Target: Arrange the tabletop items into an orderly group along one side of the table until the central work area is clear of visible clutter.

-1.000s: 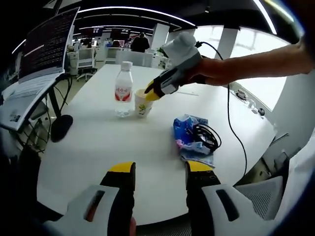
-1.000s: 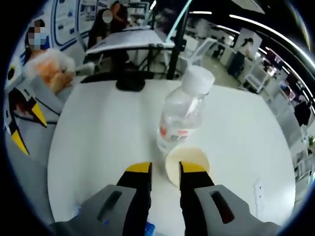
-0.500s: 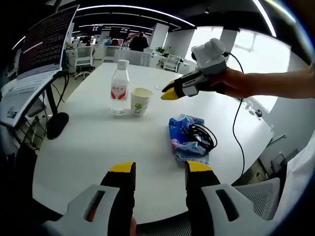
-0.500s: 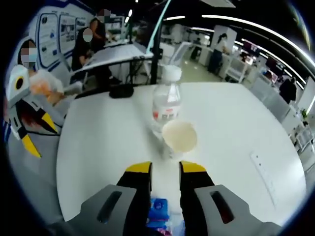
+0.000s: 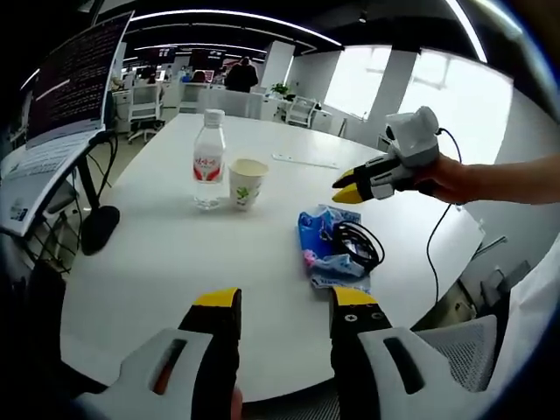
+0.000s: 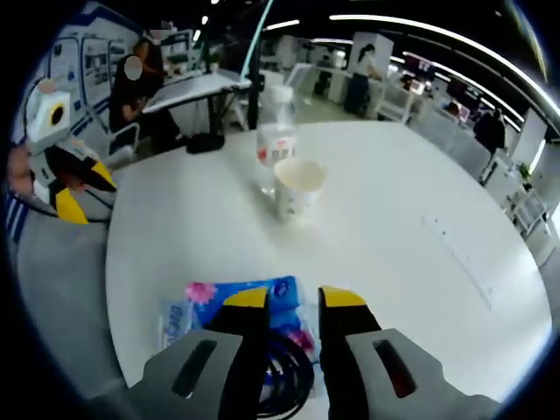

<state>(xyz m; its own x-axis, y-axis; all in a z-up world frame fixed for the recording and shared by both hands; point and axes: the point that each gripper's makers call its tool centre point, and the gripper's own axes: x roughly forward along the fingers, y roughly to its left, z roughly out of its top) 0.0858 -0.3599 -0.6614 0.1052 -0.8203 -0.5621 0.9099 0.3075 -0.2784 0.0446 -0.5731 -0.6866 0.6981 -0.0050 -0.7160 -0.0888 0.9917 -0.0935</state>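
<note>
White round table (image 5: 175, 262). A water bottle (image 5: 208, 159) and a paper cup (image 5: 248, 182) are seen standing upright, just beside each other, at the far left of the tabletop. A blue packet (image 5: 325, 247) with a coiled black cable (image 5: 359, 242) lying on top of it is left nearer the middle, well apart from that pair.

Right gripper (image 6: 291, 299): jaws spread, nothing between them. In the right gripper view, the blue packet (image 6: 236, 302) and the cable (image 6: 284, 372) lie directly under and just ahead of the tips; the cup (image 6: 298, 186) and bottle (image 6: 275, 138) stand farther along the same line. In the left gripper view the right gripper (image 5: 350, 185) is held above the table, just to the far right of the packet, not touching it.

Left gripper (image 5: 284, 299): jaws spread, empty, held at the near edge of the table, farther from the packet than the right one.

Judgement: the packet and cable are the remaining clutter in the central area. The right gripper is the nearer and is already pointed over them. The packet's long axis appears to run roughly near-to-far in the left gripper view, so a grasp across its short side seems feasible. The loose cable may slide off if only the packet is gripped.
</note>
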